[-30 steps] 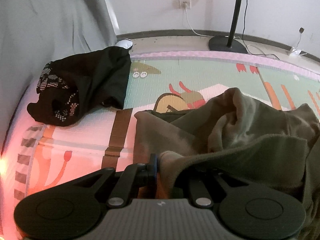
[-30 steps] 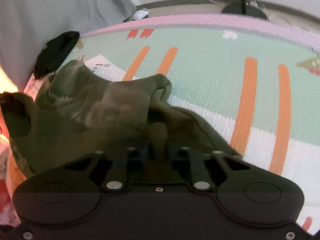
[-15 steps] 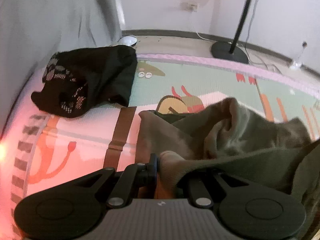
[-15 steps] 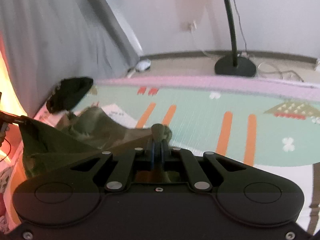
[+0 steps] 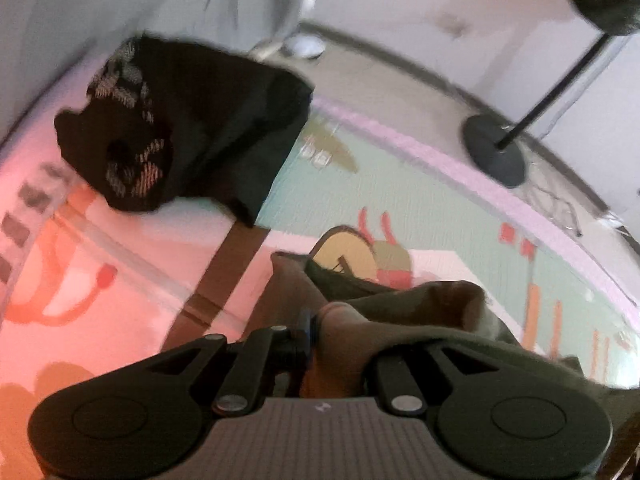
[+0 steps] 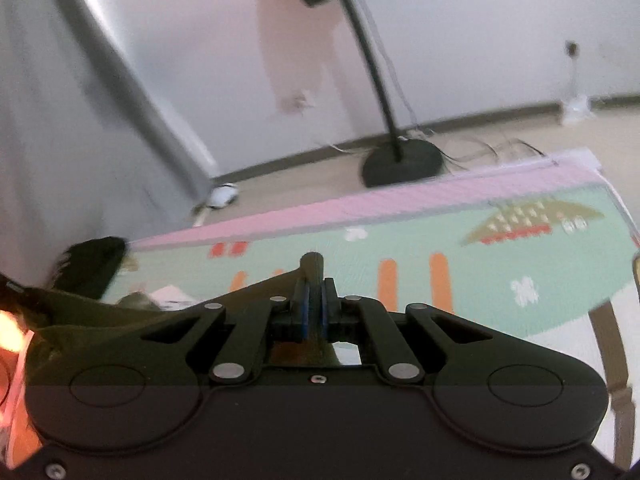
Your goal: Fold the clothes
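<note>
**Olive garment pinched at both ends above the play mat**

Here, going left to right, a grey curtain (image 5: pixel 100 20) closes the left side, and a black garment (image 5: pixel 192 136) lies heaped on the play mat (image 5: pixel 420 208) just beside it. Beyond the mat's pink far border lies bare floor up to the wall, with a lamp stand (image 5: pixel 496 152) on it and cables near its base. To the right the mat runs open and bare to its corner in the right wrist view. No brand, label or readable writing shows anywhere; the mat carries only cartoon shapes and orange bars.

The left gripper (image 5: pixel 340 344) has a thick fold of the olive garment (image 5: pixel 420 316) bunched between its jaws, which are opening; the pads still seem to press the cloth. The right gripper (image 6: pixel 314 312) is clamped tight on a thin edge of the same garment (image 6: pixel 120 316), a nub of cloth poking out past the fingertips, the rest stretching leftward, lifted off the mat.
</note>
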